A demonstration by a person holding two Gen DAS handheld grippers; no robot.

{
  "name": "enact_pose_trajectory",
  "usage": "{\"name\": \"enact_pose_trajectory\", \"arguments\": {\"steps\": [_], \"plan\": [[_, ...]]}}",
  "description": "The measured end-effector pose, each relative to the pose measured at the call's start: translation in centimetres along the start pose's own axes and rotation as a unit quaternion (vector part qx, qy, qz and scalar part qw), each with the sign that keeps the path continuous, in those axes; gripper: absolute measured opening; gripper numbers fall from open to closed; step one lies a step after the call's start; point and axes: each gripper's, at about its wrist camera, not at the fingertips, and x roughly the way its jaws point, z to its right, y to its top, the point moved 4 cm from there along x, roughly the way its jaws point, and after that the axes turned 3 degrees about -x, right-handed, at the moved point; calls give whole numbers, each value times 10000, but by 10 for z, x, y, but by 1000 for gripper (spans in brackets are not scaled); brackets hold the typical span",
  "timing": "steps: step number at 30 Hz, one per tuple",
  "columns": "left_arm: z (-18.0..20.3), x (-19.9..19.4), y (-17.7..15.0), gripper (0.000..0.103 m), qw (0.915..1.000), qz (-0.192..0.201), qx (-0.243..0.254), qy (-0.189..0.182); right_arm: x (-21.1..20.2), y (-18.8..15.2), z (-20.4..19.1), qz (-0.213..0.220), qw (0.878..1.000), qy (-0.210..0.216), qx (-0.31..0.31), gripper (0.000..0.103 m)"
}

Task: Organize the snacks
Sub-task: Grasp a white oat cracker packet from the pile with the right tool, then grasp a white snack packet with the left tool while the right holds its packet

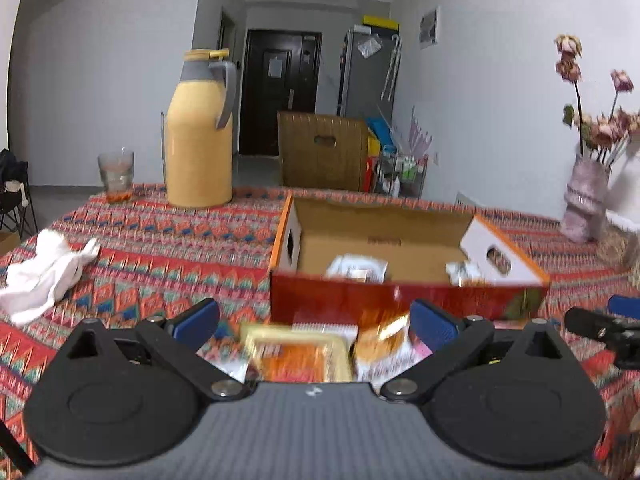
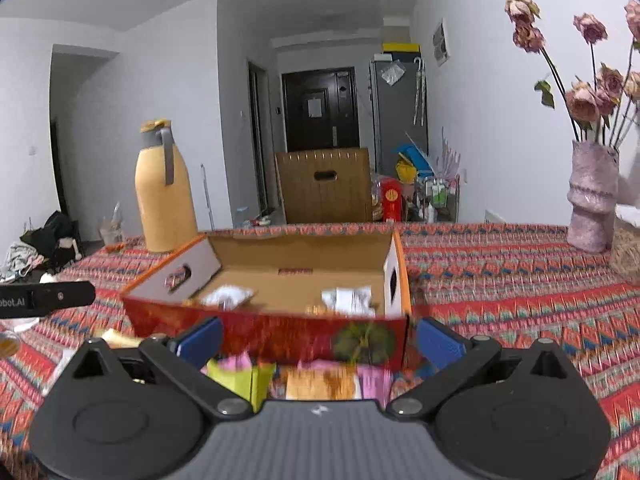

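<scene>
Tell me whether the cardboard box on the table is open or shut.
Open. The cardboard box has its end flaps standing up, its brown inside shows in both views, and white snack packets lie on its floor.

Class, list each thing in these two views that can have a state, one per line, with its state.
Box: open, flaps up, a few packets inside.
Flask: upright, lid on.
Glass: upright, reddish residue at the bottom.
Cloth: crumpled on the table.
Vase: upright, holding dried flowers.
Snacks: loose on the table before the box.
Left gripper: open, holding nothing.
Right gripper: open, holding nothing.
Door: shut.
</scene>
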Motion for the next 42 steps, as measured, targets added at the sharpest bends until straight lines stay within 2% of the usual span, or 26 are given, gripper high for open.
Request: {"name": "enact_pose_trajectory", "arguments": {"steps": [7,12,16,21,23,25,28,33,35,42], "plan": [[-12,-7,-37,103,9998,-162,78,18,-19,-37,-1,-320,9994,-62,125,103],[-12,-3,-46,103,9999,-56,95,15,-26,-59,1,-487,9983,-101,318,103],[-12,-1,-48,103,10000,-64,58,-1,-26,-56,3,-470,9982,-142,358,103],[-13,1,-50,103,9999,-116,-22,27,-13,-36,1,-569,9982,-85,139,92],[-14,1,-50,103,9999,-113,-25,21,-2,-30,1,-729,9973,-53,81,84],[-14,2,-50,103,9999,-126,-32,25,14,-25,1,-973,9952,-24,116,81],[-15,2,-50,103,9998,-161,-66,-9,34,-23,0,-1228,9923,-56,169,70],[-16,4,-50,103,9998,-194,-95,-52,58,-27,2,-1471,9887,-124,277,60],[-16,4,-50,103,9997,-203,-111,-74,61,-31,3,-1487,9883,-95,323,53],[-15,5,-50,103,9996,-242,-139,-90,48,-37,4,-1147,9925,52,417,45]]}}
